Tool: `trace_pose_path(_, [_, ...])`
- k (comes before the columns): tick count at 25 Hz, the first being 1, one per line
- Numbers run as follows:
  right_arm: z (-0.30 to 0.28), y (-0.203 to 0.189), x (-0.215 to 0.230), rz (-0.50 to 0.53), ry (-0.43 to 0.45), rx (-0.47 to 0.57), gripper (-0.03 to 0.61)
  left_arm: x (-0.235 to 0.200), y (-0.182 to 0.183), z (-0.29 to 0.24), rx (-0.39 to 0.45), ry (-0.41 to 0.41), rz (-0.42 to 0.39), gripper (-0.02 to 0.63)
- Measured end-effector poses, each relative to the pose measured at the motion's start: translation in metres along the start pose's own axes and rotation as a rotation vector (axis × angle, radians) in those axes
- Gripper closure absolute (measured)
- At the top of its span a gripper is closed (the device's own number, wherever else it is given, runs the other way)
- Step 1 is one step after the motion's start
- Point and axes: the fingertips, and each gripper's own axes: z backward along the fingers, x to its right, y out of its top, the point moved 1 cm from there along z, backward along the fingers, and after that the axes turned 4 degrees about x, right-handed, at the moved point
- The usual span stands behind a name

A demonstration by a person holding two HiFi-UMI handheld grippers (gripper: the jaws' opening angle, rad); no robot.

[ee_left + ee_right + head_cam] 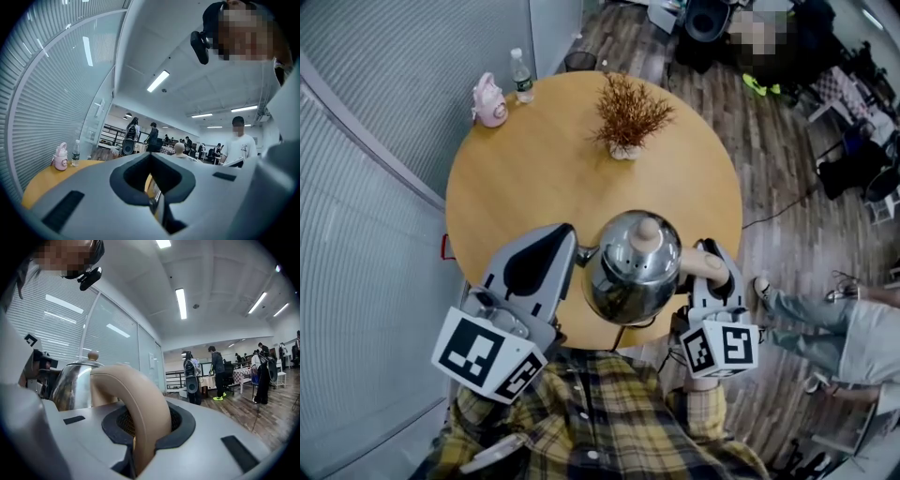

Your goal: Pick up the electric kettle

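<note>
- The left hand-held gripper points level and away from the person, its marker cube nearest the plaid sleeve. Its tip is at the kettle's left flank. In the left gripper view its jaws are drawn in to a narrow slit with a thin sliver of metal in it, which I judge to be the spout (too little shows to be sure).
- The electric kettle hangs upright between the two tools, at the near edge of the round surface. It looms large in the head view, and the right gripper view shows nothing under it, so I judge it to be lifted clear rather than standing.
- The right hand-held gripper also points level, alongside its partner. Its jaws are clenched across the beige handle, which arches up out of the dark pads and fills the gap between them.
- The step in hand is the lift itself. The grasp looks made and the load is carried mainly at the handle, with the left tool steadying the other side.
- The next move calls for both tools to travel together at the same height so the body stays upright. If the left side lags, the kettle could pivot about the handle and tip.
</note>
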Motion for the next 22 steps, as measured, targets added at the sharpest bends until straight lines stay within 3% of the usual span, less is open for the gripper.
trace_pose_path(10, [-0.003,0.007,-0.022,0.002,0.06,-0.006,0.509,-0.008,0.002,0.018,0.02,0.037,0.002,0.612])
trace_pose_path(22, [-0.002,0.013,-0.026,-0.003,0.073,-0.006,0.509,-0.004,0.002,0.019,0.025,0.045,0.009,0.612])
